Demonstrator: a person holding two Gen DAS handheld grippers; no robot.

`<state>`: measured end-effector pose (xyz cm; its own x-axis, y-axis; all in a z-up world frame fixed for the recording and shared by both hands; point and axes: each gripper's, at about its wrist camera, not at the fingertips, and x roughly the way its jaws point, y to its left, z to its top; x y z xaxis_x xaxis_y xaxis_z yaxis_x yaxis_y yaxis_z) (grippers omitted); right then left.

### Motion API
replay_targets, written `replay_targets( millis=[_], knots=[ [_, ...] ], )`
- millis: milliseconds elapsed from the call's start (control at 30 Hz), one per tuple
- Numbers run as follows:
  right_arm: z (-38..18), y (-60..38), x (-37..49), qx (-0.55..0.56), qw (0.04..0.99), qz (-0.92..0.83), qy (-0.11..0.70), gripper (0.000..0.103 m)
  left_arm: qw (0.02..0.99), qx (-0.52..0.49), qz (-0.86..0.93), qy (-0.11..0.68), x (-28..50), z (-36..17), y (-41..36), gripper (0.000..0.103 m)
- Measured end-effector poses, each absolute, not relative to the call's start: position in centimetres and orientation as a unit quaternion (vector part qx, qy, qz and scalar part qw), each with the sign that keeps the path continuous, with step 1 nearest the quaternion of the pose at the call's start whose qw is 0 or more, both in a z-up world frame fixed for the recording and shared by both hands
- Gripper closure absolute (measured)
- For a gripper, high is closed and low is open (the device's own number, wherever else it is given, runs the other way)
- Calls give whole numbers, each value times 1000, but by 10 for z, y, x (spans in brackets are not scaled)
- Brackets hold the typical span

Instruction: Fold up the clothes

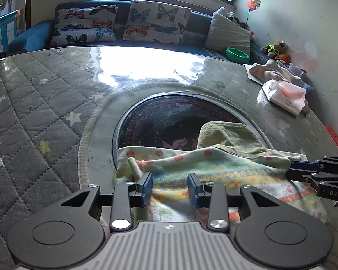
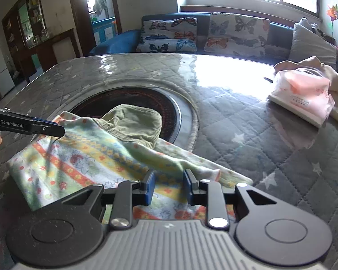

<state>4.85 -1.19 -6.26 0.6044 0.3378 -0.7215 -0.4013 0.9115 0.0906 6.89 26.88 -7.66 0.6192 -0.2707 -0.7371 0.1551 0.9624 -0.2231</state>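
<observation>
Surface (image 1: 33, 112): grey quilted top with a star print under a glossy clear cover; a round dark inset (image 1: 169, 121) sits in its middle.
Garment (image 2: 90, 157): patterned cloth with yellow and orange bands, lying rumpled along the near edge; its far part overlaps the near rim of the inset.
Olive piece (image 2: 133, 121): ribbed green fabric, resting on the garment's far side and reaching over the inset.
My left gripper (image 1: 170, 185): jaws apart over the garment's left end, with the cloth showing flat between the pads.
My right gripper (image 2: 169, 185): jaws apart over the garment's right end, with the cloth visible between them.
Tissue pack (image 2: 302, 96): pink, near the right edge, touching a heap of beige cloth (image 2: 335, 78).
</observation>
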Motion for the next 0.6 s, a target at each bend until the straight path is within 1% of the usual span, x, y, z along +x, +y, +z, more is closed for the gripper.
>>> replay_targets(
  millis=[233, 367, 400, 433, 500, 600],
  knots=[
    [-64, -11, 48, -38, 895, 204, 394, 75, 900, -71, -105, 418, 71, -77, 273, 64],
    [-60, -8, 44, -39, 898, 204, 387, 74, 902, -67, -100, 415, 67, -72, 275, 58],
    [-58, -6, 42, -40, 899, 206, 385, 71, 902, -65, -98, 414, 66, -71, 275, 56],
    [-56, -4, 39, -41, 899, 210, 382, 66, 903, -64, -96, 414, 64, -70, 275, 55],
    [-52, 3, 32, -46, 898, 223, 377, 65, 905, -60, -89, 412, 62, -69, 275, 49],
    [-47, 17, 21, -55, 893, 248, 370, 65, 906, -57, -81, 411, 58, -67, 277, 48]
  ],
)
